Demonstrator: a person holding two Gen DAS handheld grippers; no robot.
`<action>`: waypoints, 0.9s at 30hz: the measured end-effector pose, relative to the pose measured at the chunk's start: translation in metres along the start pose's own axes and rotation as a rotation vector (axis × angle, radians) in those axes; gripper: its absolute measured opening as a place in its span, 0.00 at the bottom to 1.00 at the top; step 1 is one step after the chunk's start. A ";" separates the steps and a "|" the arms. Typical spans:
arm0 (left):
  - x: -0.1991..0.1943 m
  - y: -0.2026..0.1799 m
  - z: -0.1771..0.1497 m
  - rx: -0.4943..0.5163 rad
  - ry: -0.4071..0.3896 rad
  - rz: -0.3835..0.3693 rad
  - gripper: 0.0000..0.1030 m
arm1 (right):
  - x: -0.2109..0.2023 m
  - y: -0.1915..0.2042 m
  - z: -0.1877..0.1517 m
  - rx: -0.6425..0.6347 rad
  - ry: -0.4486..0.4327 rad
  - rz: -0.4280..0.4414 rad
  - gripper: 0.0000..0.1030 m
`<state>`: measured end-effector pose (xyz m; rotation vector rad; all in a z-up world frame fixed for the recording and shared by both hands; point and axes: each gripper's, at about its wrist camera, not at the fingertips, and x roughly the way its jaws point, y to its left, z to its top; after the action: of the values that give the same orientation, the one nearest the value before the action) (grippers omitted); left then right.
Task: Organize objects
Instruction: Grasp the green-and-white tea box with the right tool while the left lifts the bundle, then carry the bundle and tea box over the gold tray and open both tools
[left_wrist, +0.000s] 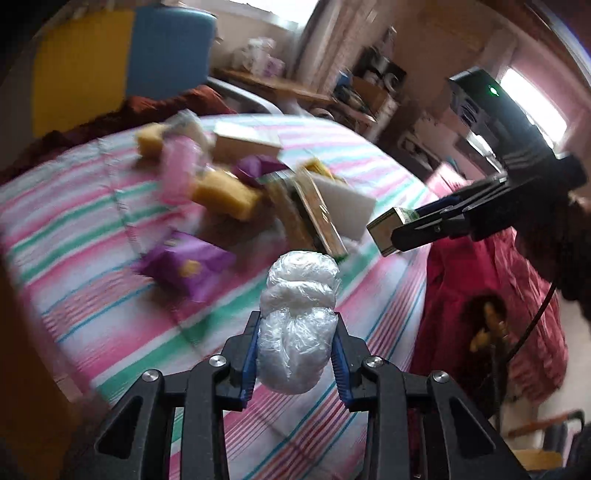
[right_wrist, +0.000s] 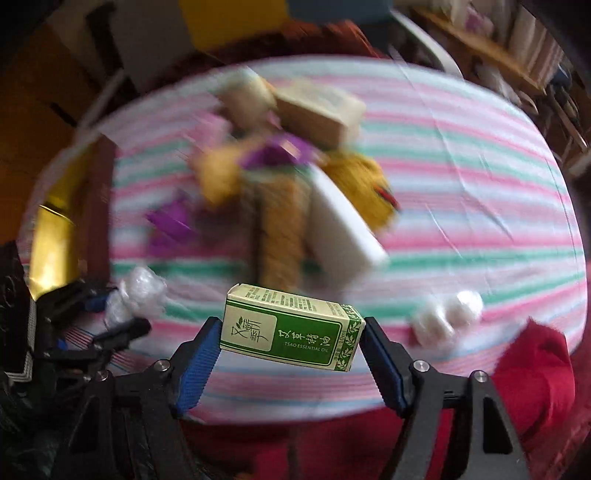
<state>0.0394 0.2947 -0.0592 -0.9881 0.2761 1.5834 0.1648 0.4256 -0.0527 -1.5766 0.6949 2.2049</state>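
My left gripper (left_wrist: 295, 332) is shut on a clear plastic-wrapped white bundle (left_wrist: 297, 321), held above the striped cloth; it also shows in the right wrist view (right_wrist: 135, 299). My right gripper (right_wrist: 291, 328) is shut on a small green and cream essential oil box (right_wrist: 291, 326), held above the near edge of the table; the box also shows in the left wrist view (left_wrist: 388, 230). A blurred pile of objects (right_wrist: 291, 166) lies mid-table: yellow sponges, purple packets, a white block, tan boxes.
The round table has a pink, green and white striped cloth (right_wrist: 461, 184). Two white wrapped balls (right_wrist: 447, 317) lie near its right front edge. A gold and dark box (right_wrist: 62, 229) stands at the left. Red fabric (right_wrist: 532, 369) hangs at the near right.
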 end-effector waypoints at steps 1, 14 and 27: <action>-0.011 0.004 -0.001 -0.018 -0.023 0.018 0.34 | -0.002 0.011 0.002 -0.013 -0.025 0.025 0.74; -0.173 0.116 -0.063 -0.363 -0.278 0.465 0.35 | -0.022 0.198 0.061 -0.282 -0.178 0.364 0.76; -0.232 0.152 -0.158 -0.566 -0.315 0.732 0.77 | 0.023 0.288 0.038 -0.406 -0.118 0.403 0.85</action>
<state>-0.0392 -0.0135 -0.0411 -1.0992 -0.0568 2.5477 -0.0274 0.2103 -0.0098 -1.5714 0.5962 2.8590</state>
